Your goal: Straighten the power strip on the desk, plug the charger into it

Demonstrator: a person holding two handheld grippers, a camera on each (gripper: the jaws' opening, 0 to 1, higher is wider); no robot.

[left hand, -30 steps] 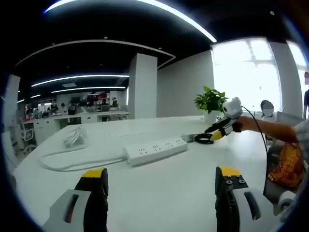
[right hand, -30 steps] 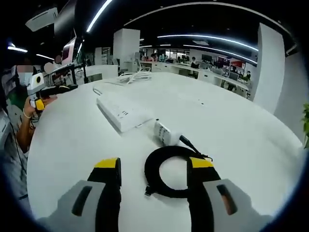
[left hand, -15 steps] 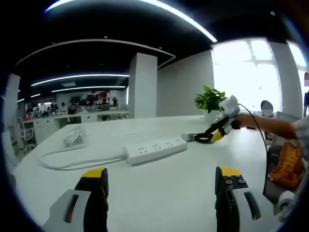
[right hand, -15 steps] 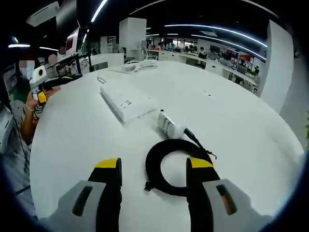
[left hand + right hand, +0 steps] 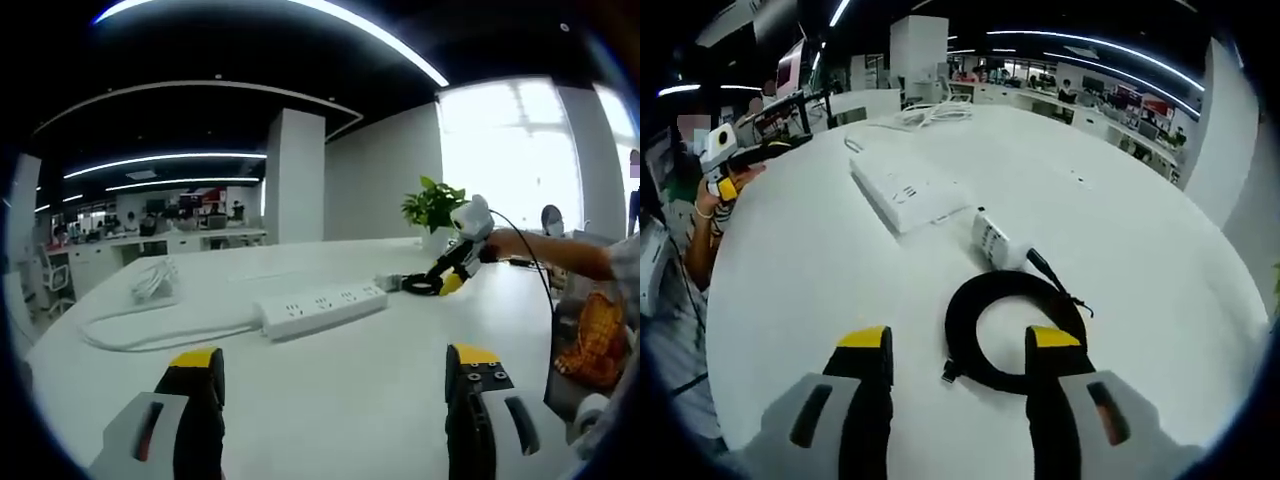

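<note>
A white power strip (image 5: pixel 322 308) lies at a slant across the white desk (image 5: pixel 340 420), its sockets facing up. Just past its end lies the white charger (image 5: pixel 390 284), with a black cable coil (image 5: pixel 422 287) attached. My right gripper (image 5: pixel 450 277) hovers over that coil. In the right gripper view the coil (image 5: pixel 1012 320) sits between and just beyond the open jaws of my right gripper (image 5: pixel 958 352), the charger (image 5: pixel 997 240) lies ahead of it, and the power strip (image 5: pixel 910 195) is farther on. My left gripper (image 5: pixel 335 372) stands open above bare desk.
The strip's white cord (image 5: pixel 130 335) loops left to a bundle (image 5: pixel 155 280). A potted plant (image 5: pixel 435 210) stands at the far edge. My left gripper (image 5: pixel 720 172), held in a hand, shows past the desk's left edge. Office desks fill the background.
My right gripper has edged a little left and lower toward the coil. In its view the coil, charger and strip sit slightly closer. The left gripper has held still.
</note>
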